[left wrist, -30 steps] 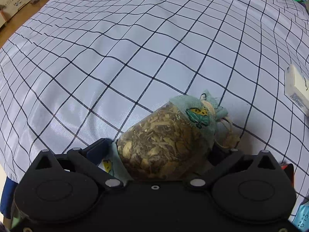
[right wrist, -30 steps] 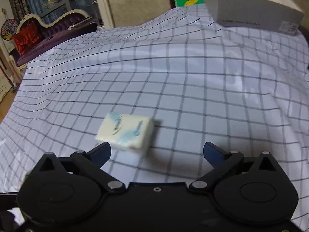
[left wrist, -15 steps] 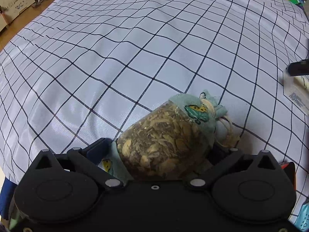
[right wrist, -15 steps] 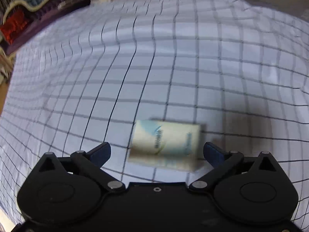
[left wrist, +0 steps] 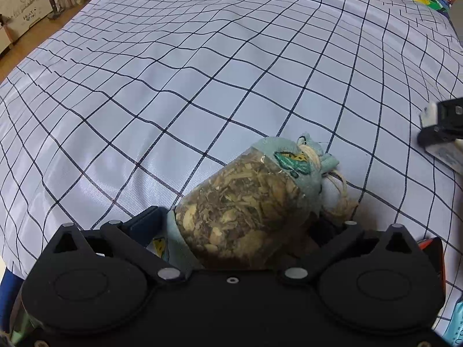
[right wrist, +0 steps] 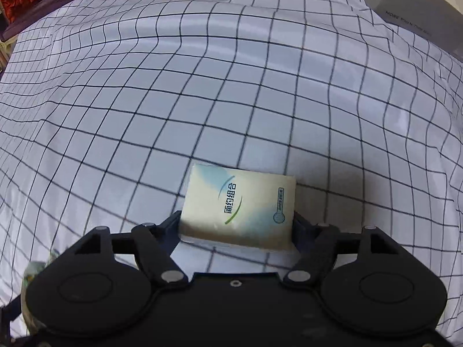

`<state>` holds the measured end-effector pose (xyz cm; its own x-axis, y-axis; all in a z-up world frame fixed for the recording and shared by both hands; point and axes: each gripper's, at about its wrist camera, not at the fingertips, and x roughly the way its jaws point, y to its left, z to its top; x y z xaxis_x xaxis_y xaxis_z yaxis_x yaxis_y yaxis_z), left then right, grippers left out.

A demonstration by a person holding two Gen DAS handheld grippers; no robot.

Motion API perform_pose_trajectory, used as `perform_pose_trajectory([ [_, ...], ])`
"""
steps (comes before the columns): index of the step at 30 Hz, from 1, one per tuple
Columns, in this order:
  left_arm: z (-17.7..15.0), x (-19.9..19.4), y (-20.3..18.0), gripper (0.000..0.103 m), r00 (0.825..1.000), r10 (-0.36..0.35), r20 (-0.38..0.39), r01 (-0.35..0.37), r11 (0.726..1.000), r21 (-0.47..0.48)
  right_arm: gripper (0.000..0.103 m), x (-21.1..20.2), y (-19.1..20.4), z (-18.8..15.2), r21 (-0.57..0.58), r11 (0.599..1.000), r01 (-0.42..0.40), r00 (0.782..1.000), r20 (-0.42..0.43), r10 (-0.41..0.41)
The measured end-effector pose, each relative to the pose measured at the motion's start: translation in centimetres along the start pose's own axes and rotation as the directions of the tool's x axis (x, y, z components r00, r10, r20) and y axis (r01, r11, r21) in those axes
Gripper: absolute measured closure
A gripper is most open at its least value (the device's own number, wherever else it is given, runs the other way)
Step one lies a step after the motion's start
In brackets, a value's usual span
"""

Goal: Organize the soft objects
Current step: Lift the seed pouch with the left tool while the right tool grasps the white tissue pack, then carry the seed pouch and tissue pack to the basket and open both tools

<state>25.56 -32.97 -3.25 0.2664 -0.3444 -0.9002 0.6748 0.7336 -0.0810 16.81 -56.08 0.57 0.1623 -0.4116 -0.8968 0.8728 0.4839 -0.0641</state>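
Presently, left gripper (left wrist: 240, 225): jaws set wide, clamped on the sachet; both fingers press its sides.
Sachet (left wrist: 246, 199): clear pouch of dried herbs with a teal cloth neck and twine tie, between the left jaws, neck pointing away from them, belly on the cloth.
Right gripper (right wrist: 236, 225): jaws closing, about half open; tissue pack between them, fingertips at its two short edges; a firm pinch cannot be told.
Tissue pack (right wrist: 240, 206): pale packet with green-blue print, flat on the cloth, its near half inside the right jaws.
Checked cloth (right wrist: 202, 86): white with dark grid, beneath both grippers, rumpled farther out.
Grey box (right wrist: 419, 8): far right corner, well beyond the right gripper.
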Motion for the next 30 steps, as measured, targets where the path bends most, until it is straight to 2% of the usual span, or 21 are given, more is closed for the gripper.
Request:
perform_pose_trajectory([
  [5, -0.7, -0.9, 0.5, 0.007, 1.0, -0.019, 0.022, 0.019, 1.0, 0.007, 0.029, -2.1, -1.9, -2.1, -0.044, 0.999, -0.025, 1.0, 0.01, 0.025],
  [10, -1.4, -2.5, 1.2, 0.033, 0.999, -0.024, 0.03, 0.024, 1.0, -0.001, 0.029, -4.7, -2.2, -4.2, -0.121, 0.991, -0.064, 0.997, 0.036, 0.069],
  [20, -3.5, -5.2, 3.5, 0.036, 1.0, -0.016, -0.02, 0.014, 0.994, -0.109, 0.029, -9.0, -1.0, -9.1, -0.24, 0.966, -0.098, 0.992, 0.059, 0.116],
  [23, -4.6, -6.4, 4.9, 0.036, 0.998, -0.048, -0.04, 0.04, 0.982, -0.184, 0.029, -10.4, -0.6, -10.6, -0.265, 0.957, -0.118, 0.99, 0.039, 0.133],
  [30, -8.6, -10.8, 7.2, 0.036, 0.998, -0.027, -0.051, 0.012, 0.964, -0.266, 0.029, -13.4, 0.0, -15.4, -0.343, 0.923, -0.174, 0.984, -0.026, 0.176],
])
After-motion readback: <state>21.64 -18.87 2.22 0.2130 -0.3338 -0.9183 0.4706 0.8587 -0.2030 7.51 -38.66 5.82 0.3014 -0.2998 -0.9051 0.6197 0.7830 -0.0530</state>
